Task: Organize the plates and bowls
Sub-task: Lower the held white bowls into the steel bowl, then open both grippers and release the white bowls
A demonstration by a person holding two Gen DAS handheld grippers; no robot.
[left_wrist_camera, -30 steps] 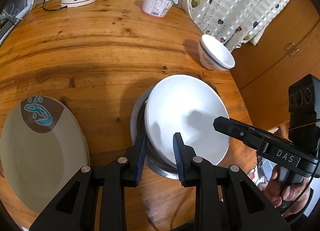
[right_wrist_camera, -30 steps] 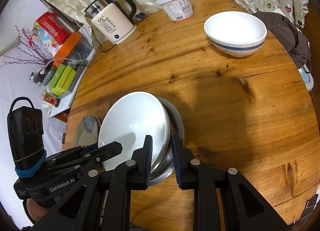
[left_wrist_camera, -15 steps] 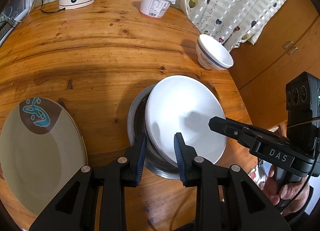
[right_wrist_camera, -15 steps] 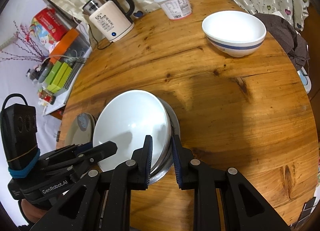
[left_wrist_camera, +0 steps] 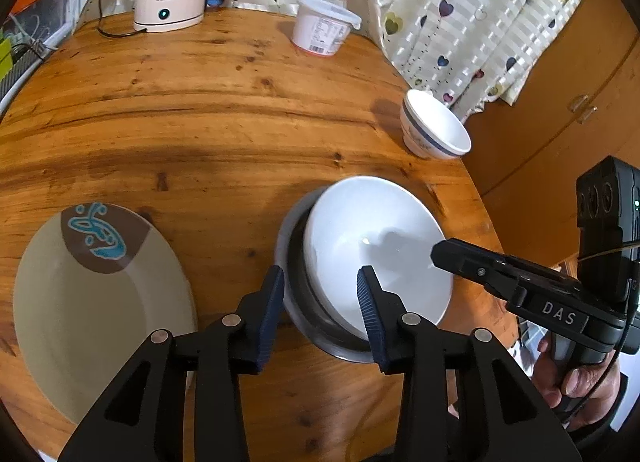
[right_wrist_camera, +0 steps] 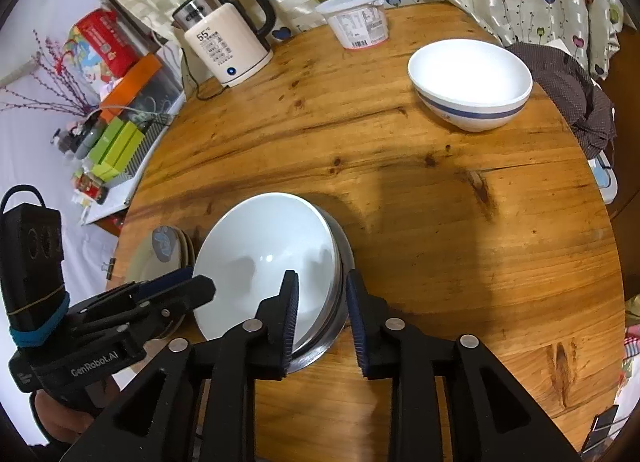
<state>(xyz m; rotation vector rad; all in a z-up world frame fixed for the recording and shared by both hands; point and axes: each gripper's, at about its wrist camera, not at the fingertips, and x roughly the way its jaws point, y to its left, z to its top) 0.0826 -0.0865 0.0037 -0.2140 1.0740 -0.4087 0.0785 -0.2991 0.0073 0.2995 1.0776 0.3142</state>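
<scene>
The left gripper (left_wrist_camera: 320, 298) stood open in its own view, its jaws either side of the near rims of the white bowl (left_wrist_camera: 376, 250) and the steel bowl (left_wrist_camera: 290, 258) under it, clamped on neither. The white bowl sat nested in the steel one, tilted toward the right. A plate (left_wrist_camera: 92, 302) lay to the left of the steel bowl; a blue-banded bowl (left_wrist_camera: 436, 134) stood well beyond it, near the table (left_wrist_camera: 200, 122) edge.

In the right view, the right gripper (right_wrist_camera: 322, 310) was likewise parted, straddling the rims on the opposite side, gripping nothing. The plate (right_wrist_camera: 160, 254) showed just past the steel bowl (right_wrist_camera: 344, 262), apparently one of a small stack.

By my judgement, the nesting step was just finishing. The next move would call for drawing both grippers clear without nudging the tilted bowl, then fetching the blue-banded bowl (right_wrist_camera: 472, 86).
</scene>
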